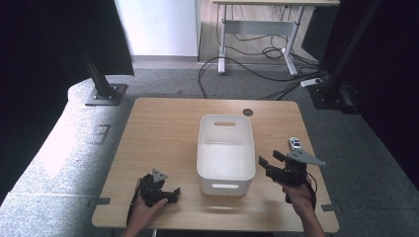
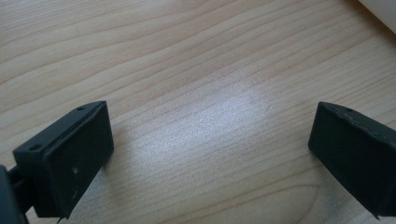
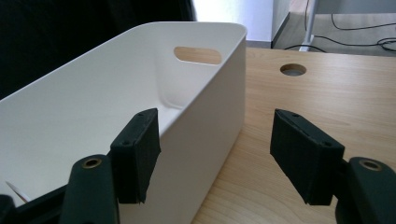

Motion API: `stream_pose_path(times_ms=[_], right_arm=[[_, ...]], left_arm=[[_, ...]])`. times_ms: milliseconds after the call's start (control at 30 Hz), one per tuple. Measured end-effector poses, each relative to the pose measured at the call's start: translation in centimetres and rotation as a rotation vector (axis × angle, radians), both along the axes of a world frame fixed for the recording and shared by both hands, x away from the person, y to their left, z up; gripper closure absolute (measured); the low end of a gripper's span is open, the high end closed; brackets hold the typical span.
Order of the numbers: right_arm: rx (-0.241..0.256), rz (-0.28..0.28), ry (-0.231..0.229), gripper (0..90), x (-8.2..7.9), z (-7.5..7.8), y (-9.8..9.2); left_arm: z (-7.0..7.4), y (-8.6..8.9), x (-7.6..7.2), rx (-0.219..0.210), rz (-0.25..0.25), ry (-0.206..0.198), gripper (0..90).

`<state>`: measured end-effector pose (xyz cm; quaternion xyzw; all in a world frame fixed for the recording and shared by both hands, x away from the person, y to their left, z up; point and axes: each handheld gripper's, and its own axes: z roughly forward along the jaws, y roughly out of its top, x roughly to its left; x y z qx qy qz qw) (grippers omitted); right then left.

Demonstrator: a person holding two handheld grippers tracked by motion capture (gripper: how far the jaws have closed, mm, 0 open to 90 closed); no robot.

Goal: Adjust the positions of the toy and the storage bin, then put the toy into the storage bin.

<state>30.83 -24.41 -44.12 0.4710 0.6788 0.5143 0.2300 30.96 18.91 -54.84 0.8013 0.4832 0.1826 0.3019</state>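
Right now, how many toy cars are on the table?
1: a small white toy car near the table's right edge, beyond the right tool. The bin's walls could hide others.

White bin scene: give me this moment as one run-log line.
left gripper: open, low over table | right gripper: open, beside white bin | toy car: on table, untouched

Lab-like room, grey carpet (image 1: 163, 84), metal stands (image 1: 101, 84), floor cables (image 1: 267, 66)

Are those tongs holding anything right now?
No. The left tongs gape over bare table; the right tongs stand open astride the white bin's wall, not gripping it.
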Motion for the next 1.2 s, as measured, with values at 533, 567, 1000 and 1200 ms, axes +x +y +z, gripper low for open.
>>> stream_pose_path(times_ms=[533, 567, 1000, 1200], right_arm=[[-0.058, -0.097, 0.064, 31.9, -0.2, -2.5, -4.4], [-0.060, -0.106, 0.068, 31.7, -0.2, -2.6, -4.7], [-0.106, -0.178, 0.111, 31.8, 0.4, -4.2, -6.8], [-0.124, -0.211, 0.113, 31.7, 0.7, -4.4, -7.5]], left_arm=[[0.0, 0.0, 0.1, 0.003, -0.002, 0.001, 0.0], [0.0, 0.0, 0.1, 0.004, -0.002, 0.002, 0.0], [0.0, 0.0, 0.1, 0.004, -0.002, 0.001, 0.0], [0.0, 0.0, 0.1, 0.004, -0.002, 0.002, 0.0]])
